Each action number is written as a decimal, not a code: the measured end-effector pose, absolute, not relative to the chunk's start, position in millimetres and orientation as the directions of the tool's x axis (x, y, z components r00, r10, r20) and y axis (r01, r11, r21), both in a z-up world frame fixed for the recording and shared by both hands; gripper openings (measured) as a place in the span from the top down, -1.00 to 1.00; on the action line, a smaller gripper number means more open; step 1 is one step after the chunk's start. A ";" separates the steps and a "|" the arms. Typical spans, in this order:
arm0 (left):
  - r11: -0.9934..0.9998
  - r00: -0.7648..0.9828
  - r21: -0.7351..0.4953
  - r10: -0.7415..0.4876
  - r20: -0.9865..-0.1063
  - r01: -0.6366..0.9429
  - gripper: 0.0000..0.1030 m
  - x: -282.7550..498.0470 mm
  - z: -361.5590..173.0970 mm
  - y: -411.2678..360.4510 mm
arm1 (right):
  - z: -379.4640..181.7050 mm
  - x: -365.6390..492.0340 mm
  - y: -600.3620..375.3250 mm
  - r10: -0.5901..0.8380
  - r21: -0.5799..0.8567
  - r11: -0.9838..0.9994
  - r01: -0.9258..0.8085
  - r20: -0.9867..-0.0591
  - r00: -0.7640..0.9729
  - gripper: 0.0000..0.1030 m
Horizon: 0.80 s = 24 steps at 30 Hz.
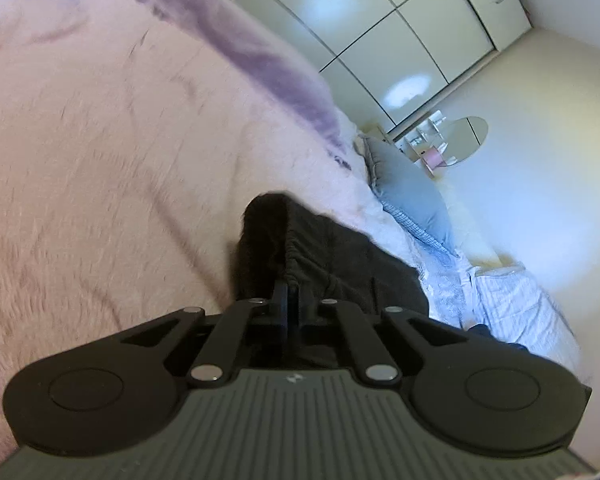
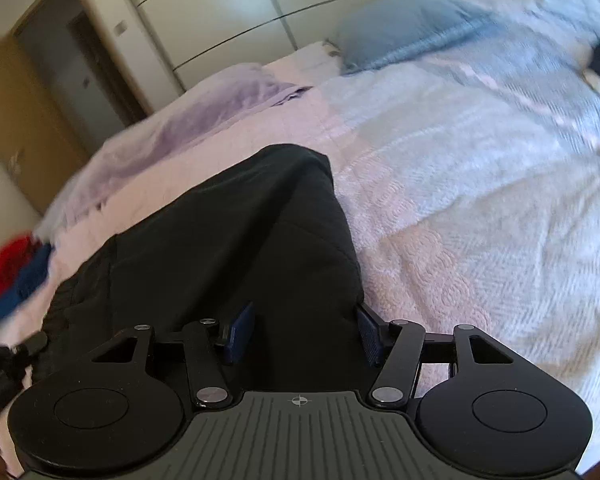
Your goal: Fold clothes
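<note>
A black garment with a gathered elastic band lies on a pink fluffy bedspread. My left gripper is shut on the gathered band of the black garment. In the right wrist view the same black garment stretches away across the bed. My right gripper is open, its blue pads on either side of the garment's near end, with cloth lying between them.
A purple blanket lies along the bed's far edge, also in the right wrist view. A blue-grey pillow sits at the head. Red and blue clothes lie at the left. White wardrobes stand behind.
</note>
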<state>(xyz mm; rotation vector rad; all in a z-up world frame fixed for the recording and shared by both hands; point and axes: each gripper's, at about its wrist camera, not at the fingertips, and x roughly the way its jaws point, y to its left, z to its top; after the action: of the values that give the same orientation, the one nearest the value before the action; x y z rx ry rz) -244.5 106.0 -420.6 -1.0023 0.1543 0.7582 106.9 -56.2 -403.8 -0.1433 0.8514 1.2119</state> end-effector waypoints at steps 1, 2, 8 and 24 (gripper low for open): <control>0.299 0.737 -0.707 0.501 -0.455 -0.640 0.86 -243.6 -426.4 107.7 | -407.5 104.0 -53.8 0.754 0.297 0.377 -0.877 -0.648 0.105 -0.15; 0.286 0.730 -0.707 0.500 -0.466 -0.647 0.81 -241.2 -429.1 109.0 | -412.6 102.4 -51.5 0.749 0.271 0.372 -0.888 -0.652 0.115 -0.17; 0.290 0.655 -0.615 0.545 -0.524 -0.733 0.57 -236.3 -408.7 98.7 | -415.3 112.6 -66.0 0.769 0.341 0.395 -0.853 -0.631 0.104 -0.20; 0.311 0.409 -0.270 0.616 -0.673 -0.911 0.60 -236.2 -344.7 -22.7 | -377.5 78.7 -166.5 0.809 0.364 0.337 -0.868 -0.584 0.069 -0.20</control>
<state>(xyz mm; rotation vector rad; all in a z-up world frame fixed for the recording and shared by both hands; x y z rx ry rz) -236.2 -22.7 -344.7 -0.6927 0.4985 1.0650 78.7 -166.5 -377.5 -0.0882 0.8110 1.2644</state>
